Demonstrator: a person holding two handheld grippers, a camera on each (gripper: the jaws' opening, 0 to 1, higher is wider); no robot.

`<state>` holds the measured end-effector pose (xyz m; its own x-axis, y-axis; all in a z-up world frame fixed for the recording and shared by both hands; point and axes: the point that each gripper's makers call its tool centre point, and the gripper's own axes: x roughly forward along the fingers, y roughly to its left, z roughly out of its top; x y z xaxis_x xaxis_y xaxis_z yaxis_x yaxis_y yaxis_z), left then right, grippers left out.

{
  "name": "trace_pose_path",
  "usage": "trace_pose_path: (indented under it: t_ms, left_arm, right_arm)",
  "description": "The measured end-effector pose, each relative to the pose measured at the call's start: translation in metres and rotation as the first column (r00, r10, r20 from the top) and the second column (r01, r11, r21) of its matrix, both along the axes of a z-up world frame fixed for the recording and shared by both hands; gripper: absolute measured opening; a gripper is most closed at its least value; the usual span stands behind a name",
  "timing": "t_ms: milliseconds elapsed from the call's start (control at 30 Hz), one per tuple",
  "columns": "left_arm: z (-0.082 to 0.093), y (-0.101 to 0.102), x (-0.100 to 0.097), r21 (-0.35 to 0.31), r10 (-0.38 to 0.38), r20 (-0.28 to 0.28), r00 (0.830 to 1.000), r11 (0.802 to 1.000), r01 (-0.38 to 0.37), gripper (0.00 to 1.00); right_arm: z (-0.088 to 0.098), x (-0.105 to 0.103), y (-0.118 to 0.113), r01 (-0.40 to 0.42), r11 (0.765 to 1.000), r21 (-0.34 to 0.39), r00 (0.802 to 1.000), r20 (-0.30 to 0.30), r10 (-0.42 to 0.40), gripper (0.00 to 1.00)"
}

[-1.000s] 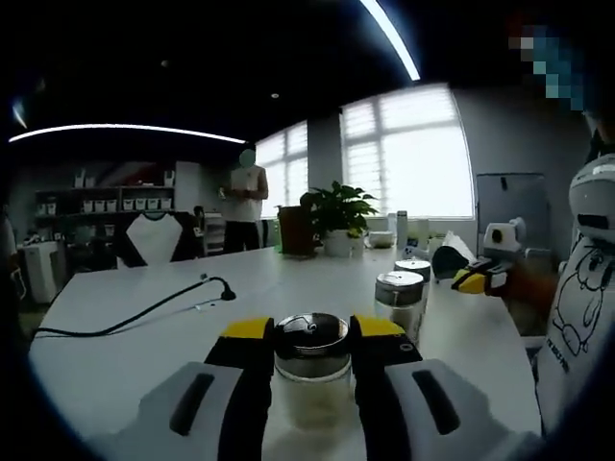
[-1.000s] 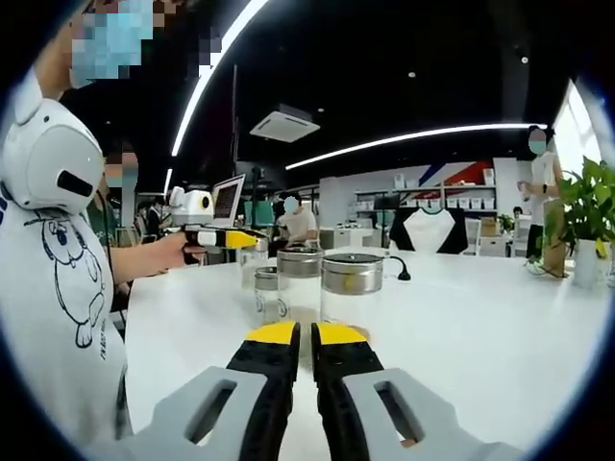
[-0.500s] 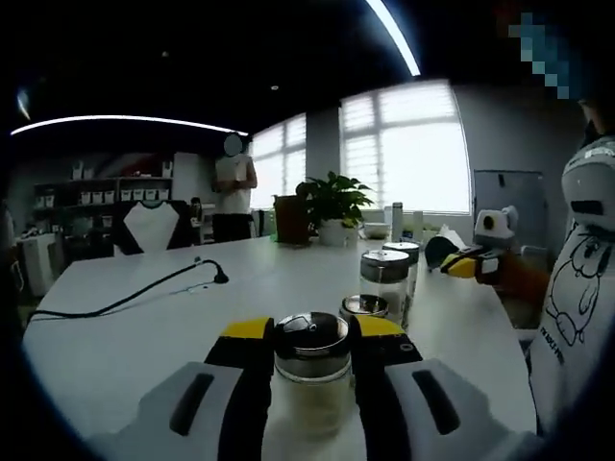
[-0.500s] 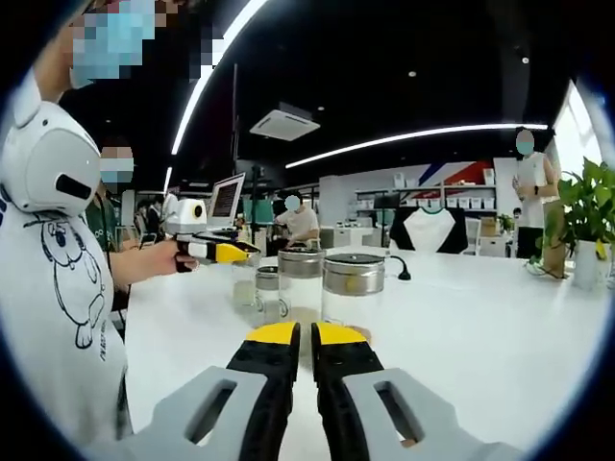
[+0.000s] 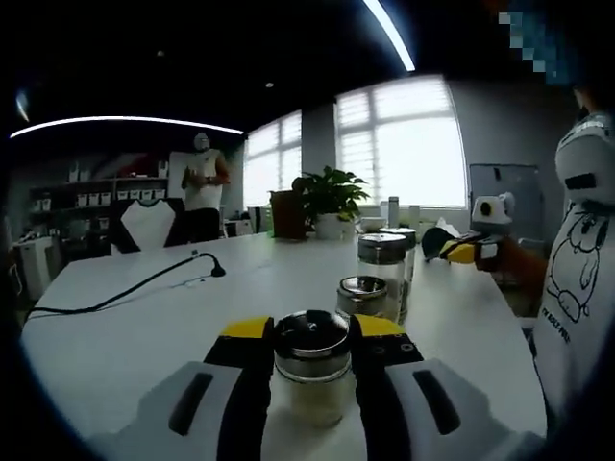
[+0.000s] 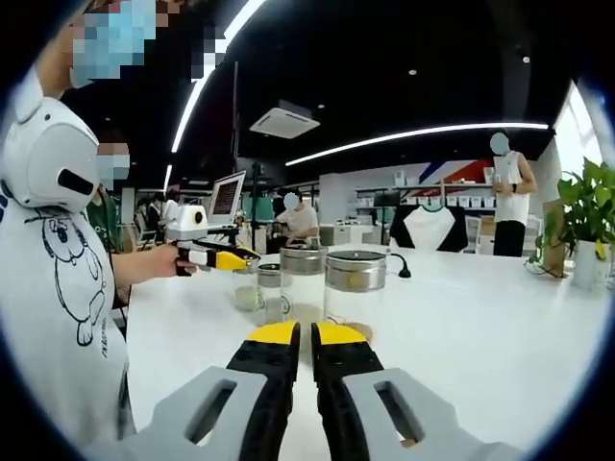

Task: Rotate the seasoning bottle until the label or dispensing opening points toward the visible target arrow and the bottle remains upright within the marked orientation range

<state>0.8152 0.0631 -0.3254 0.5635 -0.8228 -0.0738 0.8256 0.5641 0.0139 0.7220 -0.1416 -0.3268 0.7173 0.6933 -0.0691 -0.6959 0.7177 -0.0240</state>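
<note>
While the right gripper (image 6: pixel 296 334) is sitting closed and empty at lower centre, the left gripper (image 5: pixel 310 331) is clamping the seasoning bottle (image 5: pixel 310 370).

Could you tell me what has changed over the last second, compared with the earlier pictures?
The left gripper has carried its seasoning bottle leftward: in the right gripper view it now sits further from the two tall jars, and in its own view a short jar has come into sight. In the background a standing person has walked across the room. The left grip on the bottle is unchanged; the right gripper stays shut and empty over the white table.
</note>
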Motion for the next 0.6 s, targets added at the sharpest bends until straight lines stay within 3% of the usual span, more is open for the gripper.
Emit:
trace_pose_path:
  t_ms: [233, 333, 500, 600]
  left_arm:
    - [-0.001, 0.001, -0.001, -0.006, 0.009, -0.001, 1.0, 1.0, -0.009, 0.33]
    - [-0.006, 0.003, -0.001, -0.006, 0.018, -0.063, 0.998, 1.0, -0.019, 0.34]
    - [0.001, 0.011, 0.0, -0.041, 0.028, -0.059, 0.998, 0.999, -0.03, 0.41]
    - [0.006, 0.017, 0.002, -0.038, 0.025, -0.046, 0.999, 0.999, -0.026, 0.42]
  right_arm:
    - [0.005, 0.001, 0.0, -0.008, 1.0, -0.007, 1.0, 0.009, 0.008, 0.02]
    - [0.007, 0.001, 0.002, -0.012, 1.0, -0.02, 1.0, 0.012, 0.012, 0.02]
    - [0.011, -0.001, 0.0, 0.002, 1.0, -0.017, 1.0, 0.015, -0.002, 0.03]
    - [0.018, -0.007, 0.005, -0.04, 0.997, 0.073, 0.999, 0.006, 0.039, 0.03]
